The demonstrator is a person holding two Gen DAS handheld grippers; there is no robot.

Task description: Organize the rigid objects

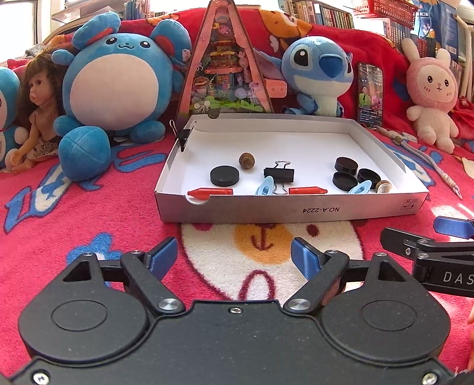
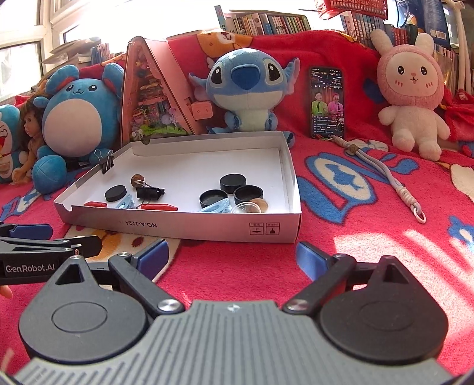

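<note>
Both my left claw (image 1: 234, 254) and right claw (image 2: 231, 257) spread, empty, short of the white box (image 1: 296, 207). Black binder clip (image 1: 279, 174): light, stiff, slippery; grip its body.

Box (image 1: 296, 211) open-topped — plush toys (image 1: 112, 83) crowd behind.

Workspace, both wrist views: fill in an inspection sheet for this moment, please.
Surface: red patterned blanket.
Job's things: shallow white box holding black discs, red crayons, blue clips, binder clip, brown bead; another binder clip clamped on its left wall.
Clutter: plush toys, doll, phone.
Grippers: left gripper and right gripper open, nothing between the pads.
Cables: lanyard cord beside the box.
Surroundings: bookshelves, window.
</note>
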